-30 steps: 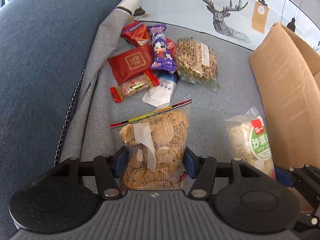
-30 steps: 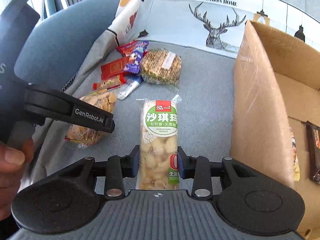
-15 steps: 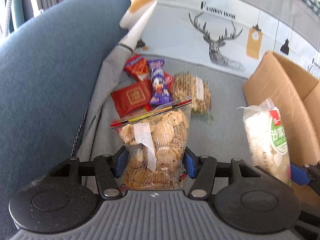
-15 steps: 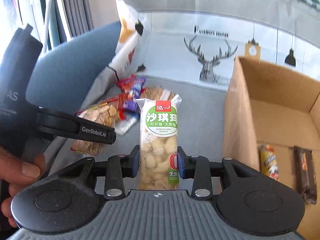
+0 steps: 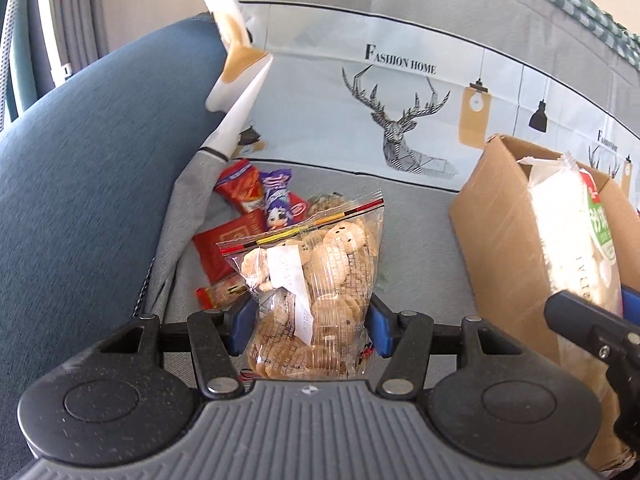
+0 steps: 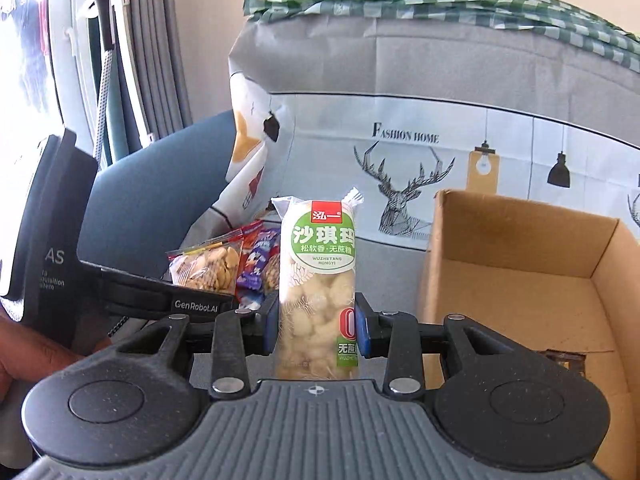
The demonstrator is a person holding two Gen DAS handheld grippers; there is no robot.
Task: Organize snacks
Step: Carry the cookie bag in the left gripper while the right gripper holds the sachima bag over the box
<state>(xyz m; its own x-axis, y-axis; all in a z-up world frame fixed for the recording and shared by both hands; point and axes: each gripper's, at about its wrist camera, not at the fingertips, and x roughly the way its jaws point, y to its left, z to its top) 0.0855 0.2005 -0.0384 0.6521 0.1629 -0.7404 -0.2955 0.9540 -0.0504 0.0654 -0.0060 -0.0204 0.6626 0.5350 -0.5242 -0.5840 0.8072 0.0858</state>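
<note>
My left gripper (image 5: 310,330) is clamped about half-wide on the lower part of a cookie bag (image 5: 316,296), blue pads pressing both sides. The bag stands upright between the fingers, long axis running straight away from me, its striped zip seal at the far end and tilted up to the right. Ahead of it, beyond the seal, a pile of small snacks (image 5: 256,216) lies on the grey seat. To my left the blue armrest (image 5: 88,184) rises like a wall, close by; ahead the deer-print cushion (image 5: 400,120) closes the back. To my right the seat is bare up to the box (image 5: 496,240).

My right gripper (image 6: 316,330) is closed narrow on a tall pastry pack (image 6: 318,280), gripped low down. The pack stands upright, long axis pointing away from me, its crimped end farthest out and the green label facing me. Just right of its fingers is the near corner of the box (image 6: 520,272), open at the top, its walls standing; dark bars (image 6: 564,358) lie on its floor. To the left, the left gripper with its cookie bag (image 6: 208,266) sits close beside me.
</note>
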